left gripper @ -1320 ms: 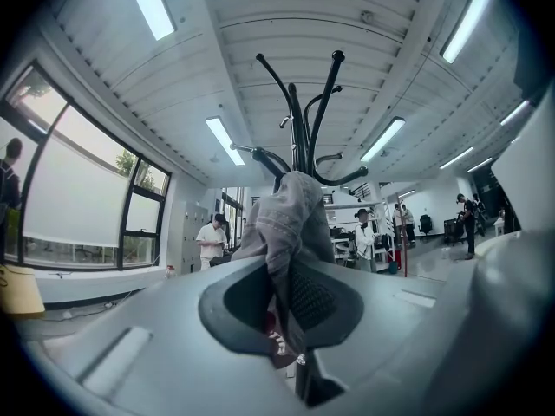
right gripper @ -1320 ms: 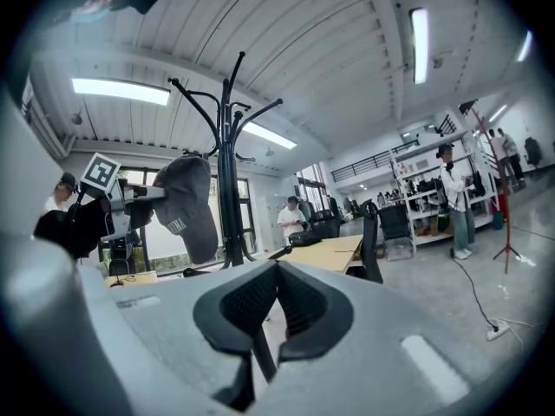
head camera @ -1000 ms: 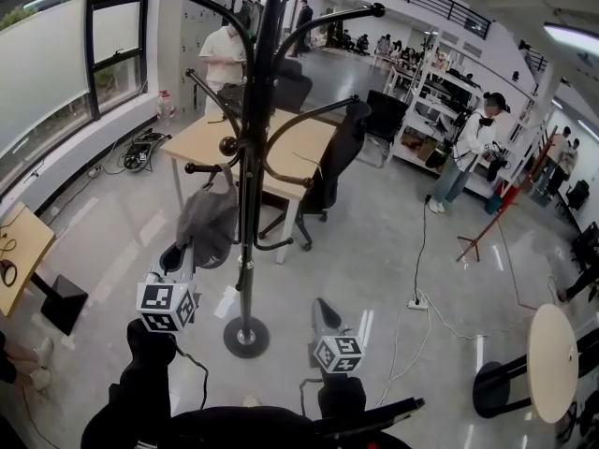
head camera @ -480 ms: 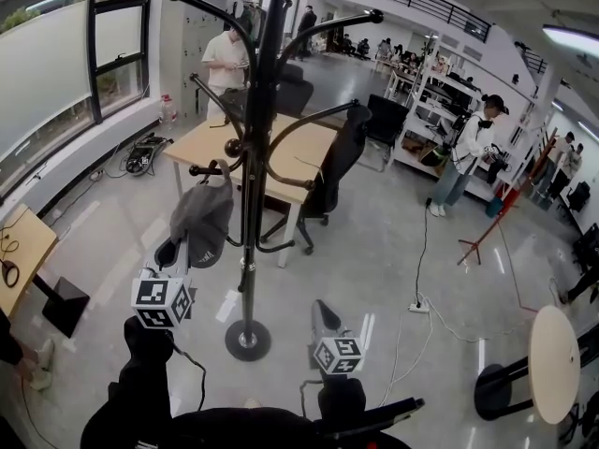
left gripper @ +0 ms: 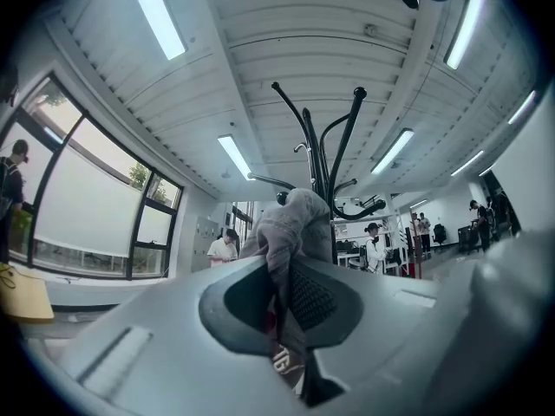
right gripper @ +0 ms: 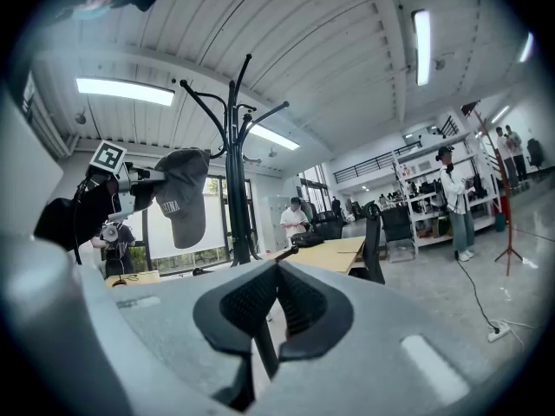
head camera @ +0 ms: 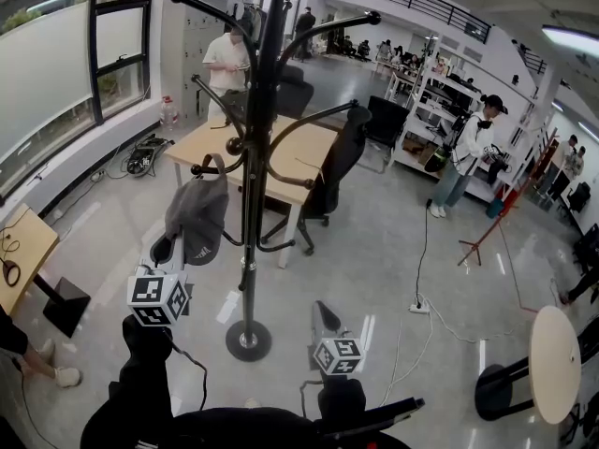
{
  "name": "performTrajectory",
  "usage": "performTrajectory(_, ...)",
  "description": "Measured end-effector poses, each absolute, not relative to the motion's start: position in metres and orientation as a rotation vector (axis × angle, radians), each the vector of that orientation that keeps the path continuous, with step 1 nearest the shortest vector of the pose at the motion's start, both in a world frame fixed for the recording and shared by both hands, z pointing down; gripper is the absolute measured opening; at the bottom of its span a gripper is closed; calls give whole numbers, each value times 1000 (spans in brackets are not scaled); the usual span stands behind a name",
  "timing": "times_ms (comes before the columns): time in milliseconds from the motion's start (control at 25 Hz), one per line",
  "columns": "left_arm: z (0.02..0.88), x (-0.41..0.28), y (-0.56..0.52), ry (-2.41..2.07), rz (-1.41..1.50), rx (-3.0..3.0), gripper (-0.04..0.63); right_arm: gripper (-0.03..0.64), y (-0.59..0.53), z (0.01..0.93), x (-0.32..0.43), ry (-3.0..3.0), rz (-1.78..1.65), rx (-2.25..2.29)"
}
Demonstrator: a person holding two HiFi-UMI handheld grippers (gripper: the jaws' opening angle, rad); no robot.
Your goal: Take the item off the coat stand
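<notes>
Gripping the grey cap (head camera: 198, 215) by its brim with the left tool (head camera: 167, 253), clamped tight. Lifted higher than a second ago, yet seemingly still looped over the left hook (head camera: 200, 168) of the coat stand (head camera: 251, 185). Keeping the right tool (head camera: 323, 314) closed and empty, nearer.

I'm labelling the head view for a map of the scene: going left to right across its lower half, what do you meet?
wooden side table → grey cap → coat stand → right gripper → round table
</notes>
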State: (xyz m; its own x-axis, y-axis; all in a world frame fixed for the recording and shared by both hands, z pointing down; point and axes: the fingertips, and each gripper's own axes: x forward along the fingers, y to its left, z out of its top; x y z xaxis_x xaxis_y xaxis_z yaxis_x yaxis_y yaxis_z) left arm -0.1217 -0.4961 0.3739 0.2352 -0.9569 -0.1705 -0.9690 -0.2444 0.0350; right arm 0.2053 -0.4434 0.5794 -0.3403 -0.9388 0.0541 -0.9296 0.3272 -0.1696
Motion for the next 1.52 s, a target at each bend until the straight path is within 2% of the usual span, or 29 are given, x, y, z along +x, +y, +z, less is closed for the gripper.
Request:
performTrajectory(960,353,-157,-463,1915,301,-2325,21,2,-426,571,188,2544,-232,-1756)
performTrajectory(1520,374,-176,-418,1933,299,-2341,21,2,-397,566,167,2565,-212,-1755)
